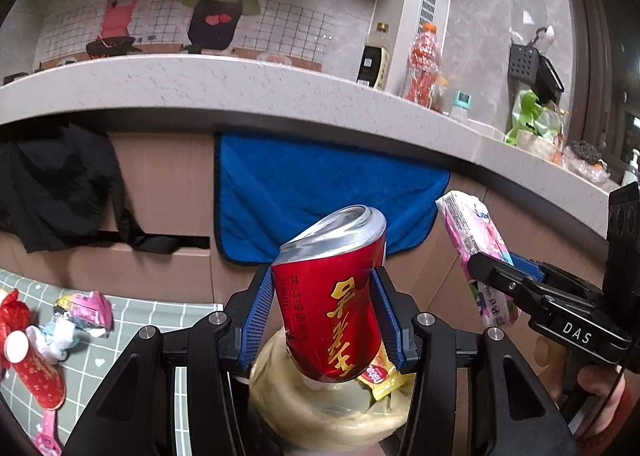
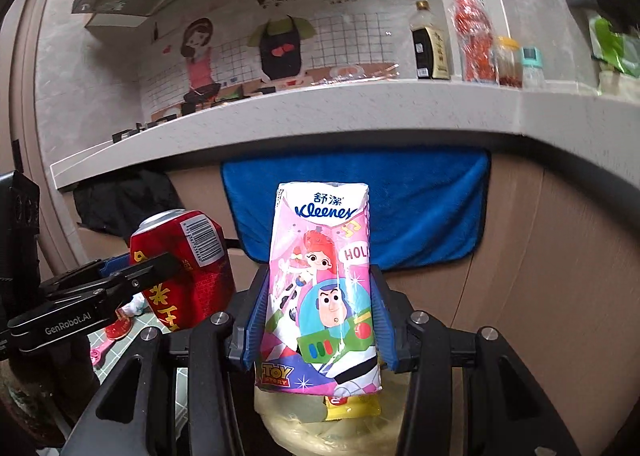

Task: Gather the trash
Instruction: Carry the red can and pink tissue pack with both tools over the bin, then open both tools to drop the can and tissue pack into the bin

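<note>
Speckled pale counter [image 1: 200, 83] spanning the scene. Landmark: dark sauce bottle [image 1: 374, 59] standing on the counter. Just right of it, an orange-capped bottle [image 1: 423, 63] with red contents; further right, a small teal-topped bottle [image 1: 460, 105], then green bags [image 1: 528, 123]. Below and far left of the landmark, a grey grid-patterned mat [image 1: 160, 320] bearing a red tube [image 1: 36, 372] and pink wrappers [image 1: 90, 308].
</note>
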Demonstrator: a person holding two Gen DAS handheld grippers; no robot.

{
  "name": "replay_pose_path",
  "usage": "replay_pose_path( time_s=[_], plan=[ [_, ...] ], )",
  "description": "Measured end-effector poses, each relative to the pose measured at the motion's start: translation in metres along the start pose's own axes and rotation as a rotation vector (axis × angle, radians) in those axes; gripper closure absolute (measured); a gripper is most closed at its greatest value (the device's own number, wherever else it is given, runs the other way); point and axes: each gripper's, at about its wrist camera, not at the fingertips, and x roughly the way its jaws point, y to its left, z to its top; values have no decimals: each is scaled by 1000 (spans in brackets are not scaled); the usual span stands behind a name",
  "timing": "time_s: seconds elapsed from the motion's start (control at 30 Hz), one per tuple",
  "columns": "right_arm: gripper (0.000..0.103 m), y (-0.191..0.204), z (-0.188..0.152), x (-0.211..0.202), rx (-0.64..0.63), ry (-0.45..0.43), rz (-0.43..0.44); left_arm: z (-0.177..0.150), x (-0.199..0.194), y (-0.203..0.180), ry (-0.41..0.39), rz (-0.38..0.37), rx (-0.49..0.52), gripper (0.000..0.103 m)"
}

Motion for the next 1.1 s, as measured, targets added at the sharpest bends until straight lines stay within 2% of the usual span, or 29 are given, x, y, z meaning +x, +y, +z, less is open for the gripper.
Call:
replay_pose_path(
  time_s=[0.63, 0.73, 0.8, 0.83, 0.93, 1.1],
  plan=[
    [60, -42, -32, 54, 106, 90, 29, -25, 78, 6, 152, -18, -46, 53],
    [54, -48, -38, 65, 127, 106, 49, -33, 97, 13, 188, -69, -62, 53],
    [41, -55, -47, 77, 158, 120, 80, -43, 116, 22, 243, -124, -87, 51],
    [39, -59, -53, 82, 181, 130, 84, -49, 125, 26, 274, -127, -99, 49],
    [38, -68, -69, 96, 229, 162, 76, -64, 138, 37, 326, -116, -130, 39],
    [38, -75, -84, 103, 260, 182, 47, -73, 142, 42, 348, -105, -121, 34]
  ],
)
